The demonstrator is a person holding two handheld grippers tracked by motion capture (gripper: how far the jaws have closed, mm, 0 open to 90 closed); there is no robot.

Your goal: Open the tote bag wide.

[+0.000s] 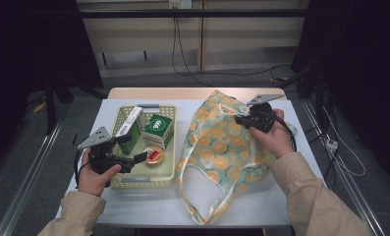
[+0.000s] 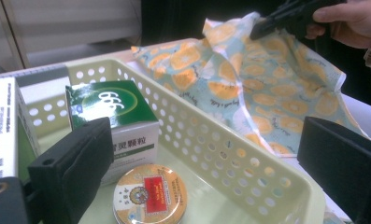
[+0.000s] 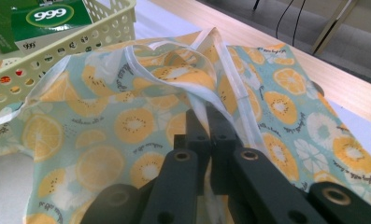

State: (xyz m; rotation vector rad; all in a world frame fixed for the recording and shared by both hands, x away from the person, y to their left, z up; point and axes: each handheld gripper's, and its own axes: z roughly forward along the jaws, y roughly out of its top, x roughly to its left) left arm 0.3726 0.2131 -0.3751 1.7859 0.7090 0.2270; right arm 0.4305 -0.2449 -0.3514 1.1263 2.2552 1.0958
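A: Right gripper (image 1: 237,119)?
B: Jaws pinched tight on the rim of the fruit-print cloth bag (image 1: 222,147), at the bag's far edge. In the right gripper view the fabric is bunched betw. the two black jaws and lifted a bit there.

A: Where's the bag lying?
B: Right half of the white table (image 1: 148,206), just beside the basket, handles trailing toward the near edge. Body of it spread flat, far rim raised by the grip.

A: Left gripper (image 1: 142,157)?
B: Jaws spread wide, nothing betw. them. It's over the near part of the cream plastic basket (image 1: 169,169), pointing right. In the left gripper view the round tin (image 2: 149,196) w/ red label sits low between the jaws, but pads aren't touching it.

A: What else is in the basket?
B: Green-and-white 999 medicine box (image 1: 158,129) at the far right of the basket, just beyond the tin. A long white box w/ green end (image 1: 128,123) stands tilted to its left, at the far left. The tin lies flat on the basket floor, near right corner.

A: Hands?
B: Left hand (image 1: 95,174) holds its gripper at the basket's near left corner; right hand (image 1: 276,135) holds its gripper over the bag's far right side.
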